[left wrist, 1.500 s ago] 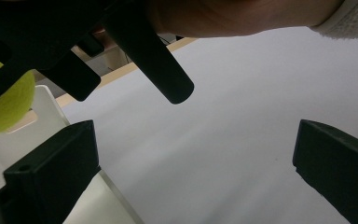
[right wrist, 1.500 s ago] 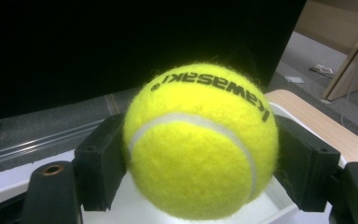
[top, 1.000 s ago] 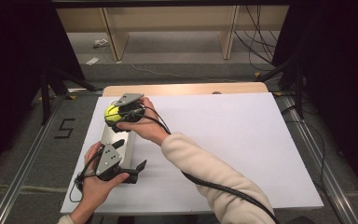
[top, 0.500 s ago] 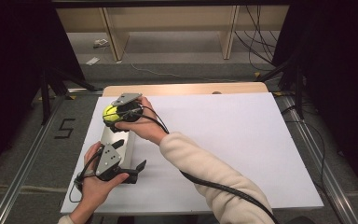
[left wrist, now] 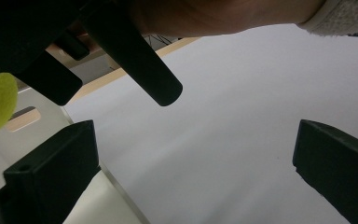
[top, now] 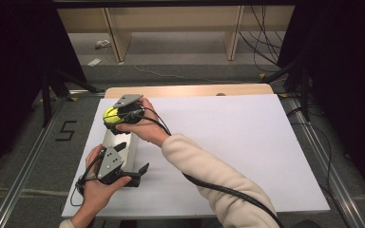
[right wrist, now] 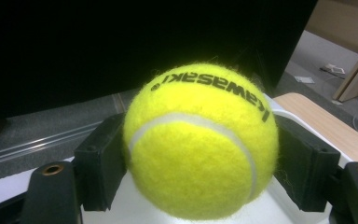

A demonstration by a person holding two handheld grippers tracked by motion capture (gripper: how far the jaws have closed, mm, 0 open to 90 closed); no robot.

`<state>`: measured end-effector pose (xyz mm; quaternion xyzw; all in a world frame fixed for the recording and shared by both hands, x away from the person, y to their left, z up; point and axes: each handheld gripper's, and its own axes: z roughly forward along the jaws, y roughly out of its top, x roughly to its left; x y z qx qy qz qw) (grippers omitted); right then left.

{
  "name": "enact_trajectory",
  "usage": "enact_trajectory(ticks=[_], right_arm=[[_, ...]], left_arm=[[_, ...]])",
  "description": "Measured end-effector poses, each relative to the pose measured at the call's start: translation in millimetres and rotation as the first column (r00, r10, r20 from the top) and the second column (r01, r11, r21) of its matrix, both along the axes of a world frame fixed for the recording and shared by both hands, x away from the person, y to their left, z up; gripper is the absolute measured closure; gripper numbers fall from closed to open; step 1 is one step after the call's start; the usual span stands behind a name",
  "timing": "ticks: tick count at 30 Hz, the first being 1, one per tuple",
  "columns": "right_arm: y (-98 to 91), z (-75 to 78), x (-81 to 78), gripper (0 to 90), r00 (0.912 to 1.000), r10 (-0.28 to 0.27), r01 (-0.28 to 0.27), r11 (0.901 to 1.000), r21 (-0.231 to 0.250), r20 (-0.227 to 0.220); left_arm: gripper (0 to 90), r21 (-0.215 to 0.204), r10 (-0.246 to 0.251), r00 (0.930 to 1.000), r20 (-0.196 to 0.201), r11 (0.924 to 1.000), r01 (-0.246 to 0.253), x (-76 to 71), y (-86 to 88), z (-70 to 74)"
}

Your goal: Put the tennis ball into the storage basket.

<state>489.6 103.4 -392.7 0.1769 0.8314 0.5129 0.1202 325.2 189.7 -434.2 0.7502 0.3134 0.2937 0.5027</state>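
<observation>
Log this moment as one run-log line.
right hand-held gripper: shut on tennis ball | over white box | left hand-held gripper: open, beside box

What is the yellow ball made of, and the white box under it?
The ball looks like fuzzy felt over rubber: fine hairs fringe its edge, and a smooth white seam curves across it. The box seems to be smooth, matte plastic or painted board; I can't tell which.

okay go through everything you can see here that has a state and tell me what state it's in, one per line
tennis ball: clamped between the jaws of the right hand-held gripper, held over the white box.
left hand-held gripper: open, nothing between its jaws, low over the white sheet.
white box: lying lengthwise on the sheet, with a slot handle in its end wall.
white sheet: flat on the table.
</observation>
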Motion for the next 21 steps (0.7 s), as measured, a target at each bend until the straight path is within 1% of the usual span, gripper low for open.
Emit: enact_trajectory(ticks=[3,11,21], right_arm=[[0.9,-0.6,0.0,26.0,1.0,0.002,-0.002,1.0,0.0,0.001],[3.3,-5.7,1.2,26.0,0.9997,0.009,-0.009,0.9999,-0.013,-0.023],[6.0,-6.4,0.8,26.0,0.9996,0.013,-0.014,0.9998,-0.015,-0.025]], left_arm=[[0.0,0.001,0.001,1.0,0.001,1.0,-0.001,-0.1,0.2,0.1],[0.0,0.003,0.0,1.0,0.001,1.0,0.0,-0.1,0.2,0.0],[0.0,0.001,0.0,1.0,0.003,1.0,0.0,-0.5,0.5,0.4]])
